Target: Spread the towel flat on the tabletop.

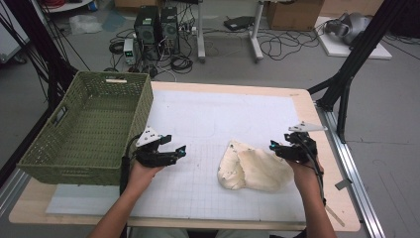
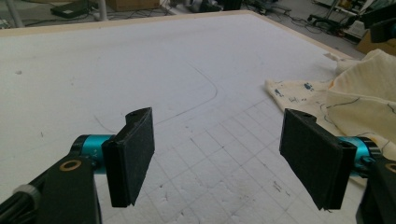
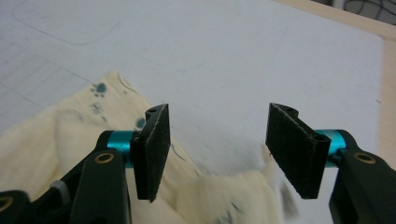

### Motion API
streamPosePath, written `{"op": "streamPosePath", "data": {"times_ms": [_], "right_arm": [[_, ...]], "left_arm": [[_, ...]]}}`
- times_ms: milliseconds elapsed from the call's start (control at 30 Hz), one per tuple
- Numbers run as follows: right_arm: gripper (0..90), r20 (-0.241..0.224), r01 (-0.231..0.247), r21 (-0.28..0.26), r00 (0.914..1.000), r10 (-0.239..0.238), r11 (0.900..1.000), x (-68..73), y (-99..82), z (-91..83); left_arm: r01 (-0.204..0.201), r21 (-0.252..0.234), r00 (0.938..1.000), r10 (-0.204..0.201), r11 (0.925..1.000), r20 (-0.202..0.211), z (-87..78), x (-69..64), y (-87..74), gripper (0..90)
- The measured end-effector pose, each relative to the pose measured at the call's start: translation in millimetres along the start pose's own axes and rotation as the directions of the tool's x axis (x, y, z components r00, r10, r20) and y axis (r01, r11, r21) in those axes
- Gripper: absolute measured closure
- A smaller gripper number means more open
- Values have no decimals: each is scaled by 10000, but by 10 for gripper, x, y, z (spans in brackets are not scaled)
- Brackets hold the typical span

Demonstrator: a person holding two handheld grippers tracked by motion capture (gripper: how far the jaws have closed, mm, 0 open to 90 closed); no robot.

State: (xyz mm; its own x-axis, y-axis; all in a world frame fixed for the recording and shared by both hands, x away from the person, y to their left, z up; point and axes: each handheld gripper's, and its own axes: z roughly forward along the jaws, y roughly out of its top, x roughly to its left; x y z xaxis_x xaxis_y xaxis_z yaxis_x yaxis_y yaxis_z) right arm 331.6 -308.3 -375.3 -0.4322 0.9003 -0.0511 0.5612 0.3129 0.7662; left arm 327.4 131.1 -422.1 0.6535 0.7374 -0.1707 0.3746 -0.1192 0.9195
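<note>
Your right gripper (image 3: pixel 217 154) has its jaws parted over the cloth (image 3: pixel 56 144), gripping nothing. The cloth (image 1: pixel 252 168) is cream, crumpled and folded, dotted with small blue prints, lying on the white mat (image 1: pixel 208 119) toward its right. Your left gripper (image 2: pixel 217 161) is wide open, empty. The high view adds the green basket (image 1: pixel 84 129).

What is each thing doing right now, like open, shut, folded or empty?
Left gripper: open, nothing between its jaws.
Right gripper: open, above the cloth's edge, not gripping it.
Cloth: folded over on itself, lying on the white mat.
Green basket: upright, empty.
White mat: flat on the table.
</note>
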Motion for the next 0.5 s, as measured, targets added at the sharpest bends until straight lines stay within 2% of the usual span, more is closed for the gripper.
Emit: {"op": "streamPosePath", "data": {"times_ms": [67,100,133,167,300,333,367,433,467,500], "right_arm": [[411,-411,371,256,9985,-360,9990,125,139,155],[411,-411,371,256,9985,-360,9990,125,139,155],[418,-673,565,492,9963,-532,9972,183,188,286],[418,-673,565,492,9963,-532,9972,183,188,286],[425,-941,796,1104,9931,-693,9907,277,214,510],[434,-1125,1095,1302,9891,-951,9854,324,221,597],[434,-1125,1095,1302,9891,-951,9854,324,221,597],[440,-1361,1327,1599,9844,-1113,9782,367,212,681],[443,-1475,1426,1781,9821,-1169,9736,390,203,723],[445,-1767,1670,2075,9755,-1310,9639,445,186,792]], "left_arm": [[11,-1,10000,-11,10000,9,-1,2,0,268],[10,-1,10000,-10,10000,16,0,1,0,268],[16,5,10000,-16,10000,32,1,-1,-1,268],[26,6,10000,-26,10000,47,2,-3,-1,268],[6,61,10000,-6,10000,65,6,0,-3,268],[11,64,10000,-11,10000,67,6,1,-3,267],[8,64,10000,-8,10000,69,6,1,-3,267],[11,48,10000,-11,10000,75,4,1,-2,268],[25,35,10000,-25,10000,65,5,-1,-2,268],[26,34,10000,-27,10000,67,5,0,-3,268]]}}
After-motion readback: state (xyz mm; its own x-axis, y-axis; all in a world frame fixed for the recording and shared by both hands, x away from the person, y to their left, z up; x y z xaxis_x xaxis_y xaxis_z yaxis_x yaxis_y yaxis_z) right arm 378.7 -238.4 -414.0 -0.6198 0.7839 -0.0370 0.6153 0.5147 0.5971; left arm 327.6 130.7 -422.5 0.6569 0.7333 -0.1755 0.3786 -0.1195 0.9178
